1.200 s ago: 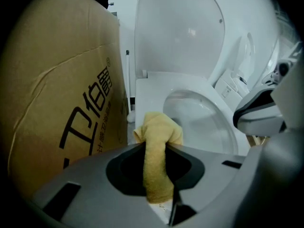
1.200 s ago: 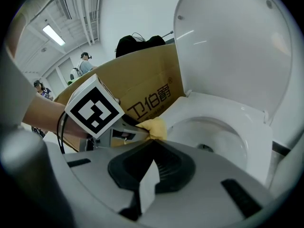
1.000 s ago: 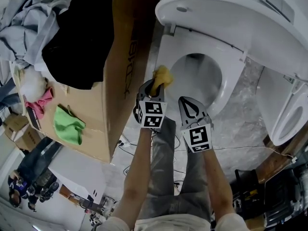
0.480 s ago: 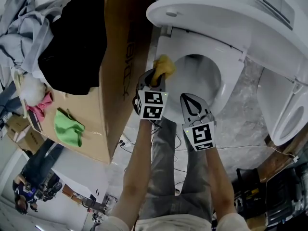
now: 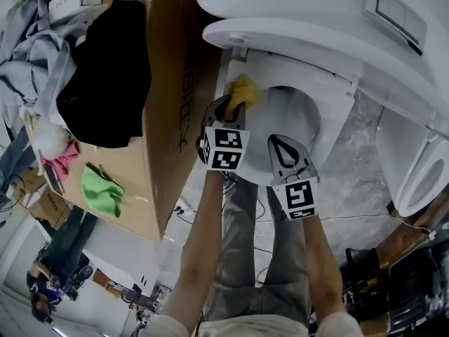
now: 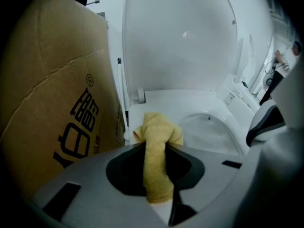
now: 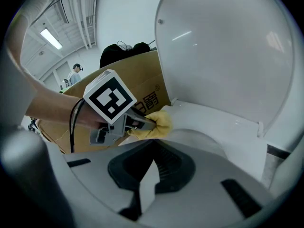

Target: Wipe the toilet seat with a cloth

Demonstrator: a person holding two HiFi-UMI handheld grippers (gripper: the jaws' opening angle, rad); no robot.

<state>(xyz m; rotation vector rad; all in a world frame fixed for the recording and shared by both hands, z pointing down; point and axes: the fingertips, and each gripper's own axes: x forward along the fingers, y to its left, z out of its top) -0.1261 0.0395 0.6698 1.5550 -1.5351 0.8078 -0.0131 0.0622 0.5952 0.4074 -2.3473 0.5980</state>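
Toilet (image 5: 316, 5): white, hard glossy glaze, rounded body. Its lid (image 5: 302, 34) stands raised, a smooth oval shell. The left gripper view shows the lid's inner face plain & shiny.

Cardboard box (image 5: 172, 111), just beside the toilet's left flank: matte brown, creased, w/ black print on the side wall. Only the head view shows the box top. On it lie a black fabric heap (image 5: 105, 83), soft & crumpled, and a green rag (image 5: 102, 190) near the box's front edge.

Toilet seat (image 5: 335, 118): flat white ring w/ oval opening, lying down on the bowl.

Left gripper (image 5: 230, 109): grey plastic w/ marker cube. Its jaws are clamped on a yellow cloth (image 5: 244, 90), nubby like terry. A strip of it runs btw the jaws. The bunched end bulges past the tips & lies on the seat's left rear edge near the hinge corner, close to the box.

Right gripper (image 5: 282, 146): jaws pressed together, nothing btw them, over the seat's front edge. Contact w/ the seat can't be told.

Only the right gripper view shows the left gripper side-on, cloth wad at its tip against the seat.
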